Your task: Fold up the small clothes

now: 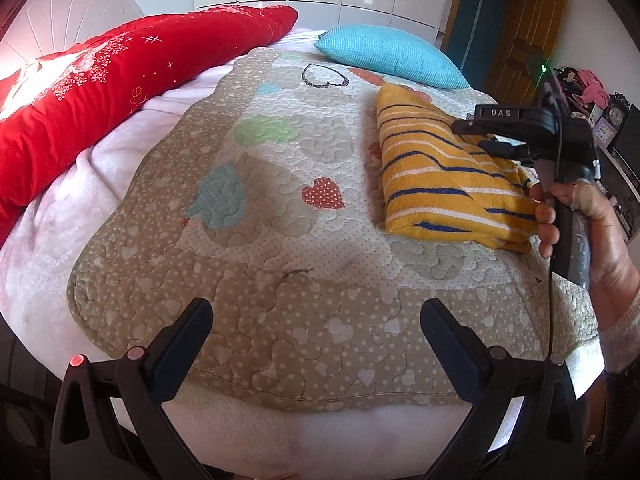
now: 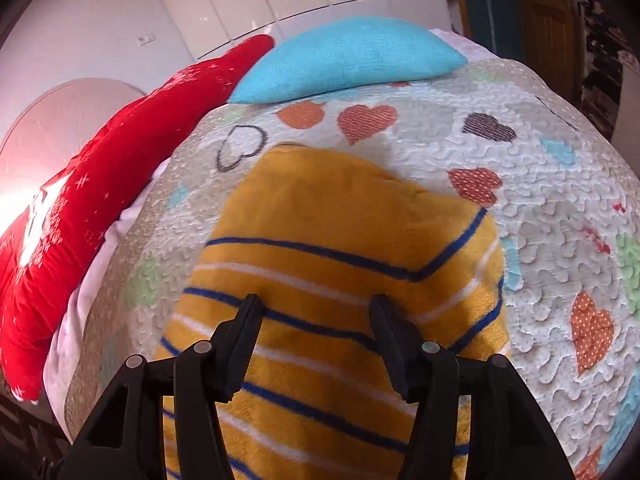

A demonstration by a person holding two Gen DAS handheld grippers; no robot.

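Observation:
A yellow garment with blue and white stripes (image 1: 440, 172) lies folded on the heart-patterned quilt (image 1: 280, 240), at the right in the left wrist view. It fills the lower middle of the right wrist view (image 2: 340, 248). My right gripper (image 2: 316, 308) is open, its fingers spread just over the garment and holding nothing; it also shows in the left wrist view (image 1: 484, 136), held by a hand above the garment. My left gripper (image 1: 316, 320) is open and empty above the quilt's near edge, well left of the garment.
A red blanket (image 1: 120, 92) lies along the bed's left side. A turquoise pillow (image 1: 392, 56) sits at the far end, just beyond the garment. White wardrobes and a wooden door (image 1: 528, 40) stand behind. Cluttered shelves (image 1: 600, 112) are at the right.

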